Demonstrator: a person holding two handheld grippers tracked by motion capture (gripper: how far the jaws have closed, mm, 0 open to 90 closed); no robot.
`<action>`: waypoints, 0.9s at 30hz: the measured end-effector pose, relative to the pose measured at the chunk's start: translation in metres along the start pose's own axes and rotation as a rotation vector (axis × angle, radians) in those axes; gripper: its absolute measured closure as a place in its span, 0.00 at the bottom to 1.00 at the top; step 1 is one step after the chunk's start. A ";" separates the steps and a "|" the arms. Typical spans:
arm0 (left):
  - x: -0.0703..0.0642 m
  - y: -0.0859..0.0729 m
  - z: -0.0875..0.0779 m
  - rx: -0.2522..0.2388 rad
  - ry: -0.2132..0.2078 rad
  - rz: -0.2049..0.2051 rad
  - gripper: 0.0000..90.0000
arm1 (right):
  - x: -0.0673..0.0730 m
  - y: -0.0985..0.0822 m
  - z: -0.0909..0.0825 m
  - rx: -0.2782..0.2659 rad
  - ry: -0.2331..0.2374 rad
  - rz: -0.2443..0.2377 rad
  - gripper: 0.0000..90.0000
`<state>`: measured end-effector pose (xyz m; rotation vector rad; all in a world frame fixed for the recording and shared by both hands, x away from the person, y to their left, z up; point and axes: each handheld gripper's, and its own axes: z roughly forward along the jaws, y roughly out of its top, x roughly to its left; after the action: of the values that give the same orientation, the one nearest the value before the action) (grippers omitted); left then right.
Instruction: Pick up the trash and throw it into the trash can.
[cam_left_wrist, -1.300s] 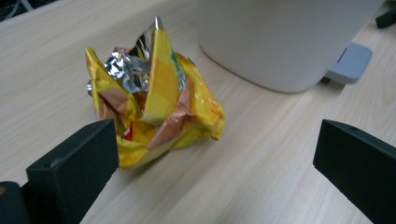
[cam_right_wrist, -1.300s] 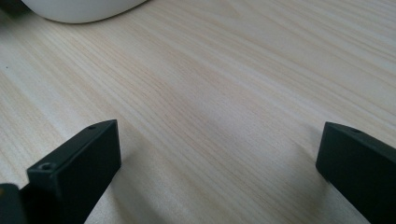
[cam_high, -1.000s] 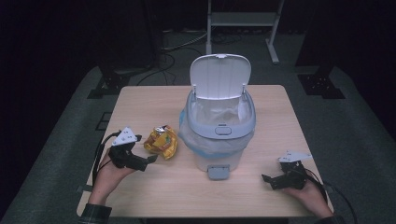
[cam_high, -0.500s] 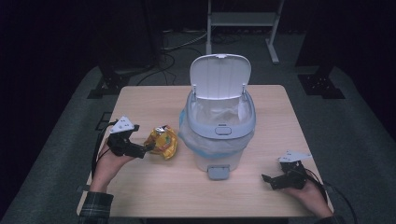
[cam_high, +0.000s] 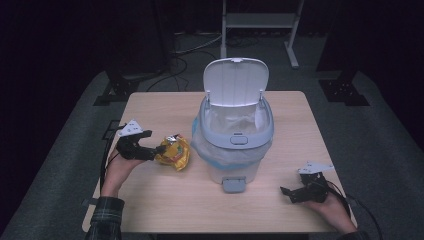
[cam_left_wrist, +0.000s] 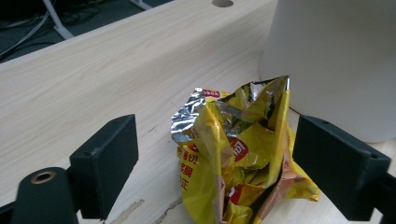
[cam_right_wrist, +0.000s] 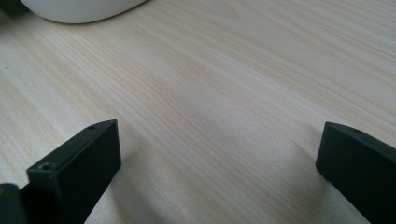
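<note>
A crumpled yellow crisp bag (cam_high: 175, 154) lies on the wooden table (cam_high: 165, 205), just left of a white pedal bin (cam_high: 235, 145) whose lid (cam_high: 235, 82) stands open. My left gripper (cam_high: 157, 150) has reached the bag's left side. In the left gripper view the bag (cam_left_wrist: 233, 154) sits between the two black jaws of the left gripper (cam_left_wrist: 219, 163). The jaws have just been closing, and a gap remains at the left jaw. My right gripper (cam_high: 290, 194) rests open on the table at the front right. In the right gripper view, bare wood lies between the jaws of the right gripper (cam_right_wrist: 219, 163).
The bin has a clear liner inside and a grey foot pedal (cam_high: 233, 184) at its front. A metal stand (cam_high: 260, 22) and cables are on the dark floor beyond the table. The bin's white wall (cam_left_wrist: 336, 60) rises close behind the bag.
My left gripper has moved right and slightly forward across the table, from short of the bag to having its jaws on either side of it. The right gripper has not moved.
</note>
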<state>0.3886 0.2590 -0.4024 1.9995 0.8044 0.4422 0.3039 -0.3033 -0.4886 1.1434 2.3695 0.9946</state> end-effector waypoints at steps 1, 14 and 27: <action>0.001 -0.001 0.000 0.002 -0.003 0.002 0.19 | 0.000 0.000 0.000 0.000 0.000 0.000 0.00; 0.008 -0.013 0.002 -0.002 -0.028 -0.042 0.48 | 0.000 0.000 0.000 0.000 0.000 0.000 0.00; 0.006 -0.019 0.010 0.061 -0.064 -0.063 0.66 | 0.000 0.000 0.000 0.000 0.000 0.000 0.00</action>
<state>0.3913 0.2640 -0.4242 2.0281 0.8477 0.3188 0.3039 -0.3034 -0.4886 1.1430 2.3697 0.9948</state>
